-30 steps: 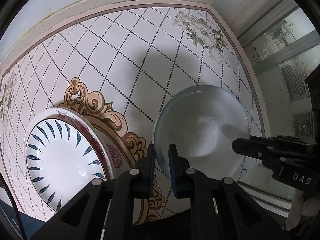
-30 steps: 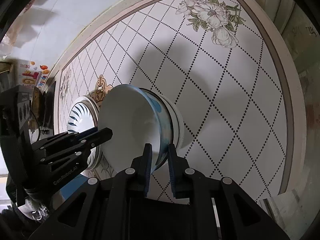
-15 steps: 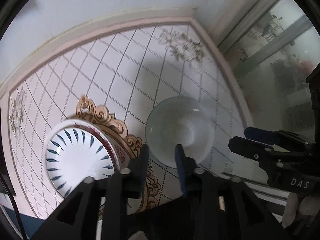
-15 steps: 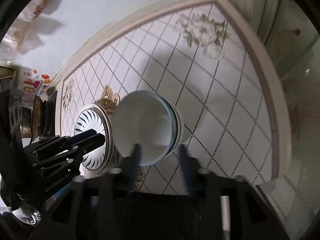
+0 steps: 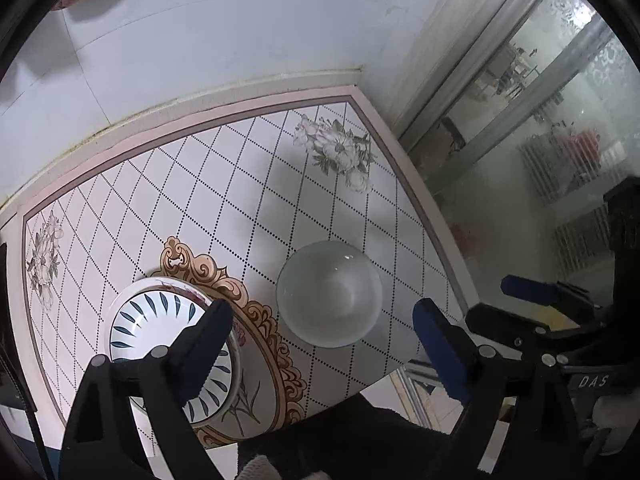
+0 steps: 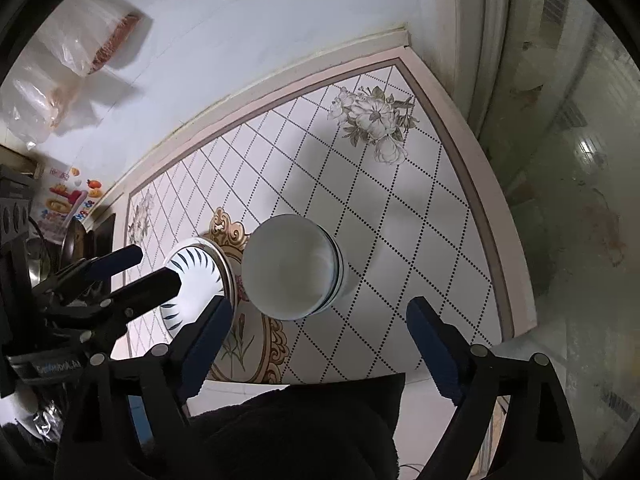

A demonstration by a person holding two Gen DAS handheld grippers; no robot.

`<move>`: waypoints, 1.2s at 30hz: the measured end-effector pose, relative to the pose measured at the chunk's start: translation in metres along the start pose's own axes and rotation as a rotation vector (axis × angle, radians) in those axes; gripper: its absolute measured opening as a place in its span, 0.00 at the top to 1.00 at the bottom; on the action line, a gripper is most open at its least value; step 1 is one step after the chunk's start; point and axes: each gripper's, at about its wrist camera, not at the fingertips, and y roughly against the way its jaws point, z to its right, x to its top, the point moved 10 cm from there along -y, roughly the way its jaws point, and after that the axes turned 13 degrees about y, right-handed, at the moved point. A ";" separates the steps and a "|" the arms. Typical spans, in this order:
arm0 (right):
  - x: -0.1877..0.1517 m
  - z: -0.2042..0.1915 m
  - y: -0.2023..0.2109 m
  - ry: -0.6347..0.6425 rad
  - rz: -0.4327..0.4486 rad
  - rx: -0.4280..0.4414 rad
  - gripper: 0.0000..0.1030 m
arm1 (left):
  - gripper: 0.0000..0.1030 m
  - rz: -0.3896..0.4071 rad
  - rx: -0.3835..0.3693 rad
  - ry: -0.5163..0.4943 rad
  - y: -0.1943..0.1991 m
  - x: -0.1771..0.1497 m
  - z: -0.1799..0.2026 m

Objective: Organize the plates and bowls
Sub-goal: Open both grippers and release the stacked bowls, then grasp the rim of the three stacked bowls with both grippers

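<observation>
The task looked nearly done. On the tabletop [image 5: 248, 184] the bowls [image 6: 292, 266] sat nested in one stack at mid-frame in the right view, and the plates [image 5: 160, 320] lay piled at lower left in the left view, just beside the bowls but apart from them. The left gripper [image 5: 320, 344] hung above with its fingers wide apart and empty; the right gripper [image 6: 318, 334] likewise had its fingers spread, holding nothing. No loose dish showed elsewhere on the tabletop, so little, if anything, seemed left to do.
</observation>
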 end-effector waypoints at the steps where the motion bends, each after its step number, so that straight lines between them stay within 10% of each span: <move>1: 0.000 -0.001 0.001 0.005 0.003 -0.004 0.10 | 0.04 0.000 -0.011 0.000 0.001 0.000 0.001; 11: -0.007 0.000 -0.026 0.020 -0.029 0.024 0.06 | 0.02 -0.068 0.021 0.070 -0.037 -0.007 -0.020; 23: -0.028 0.014 -0.145 -0.161 -0.136 0.292 0.06 | 0.02 -0.301 -0.008 0.312 -0.142 -0.017 -0.070; 36: -0.028 0.012 -0.224 -0.267 -0.162 0.473 0.10 | 0.46 -0.404 -0.116 0.371 -0.194 -0.024 -0.059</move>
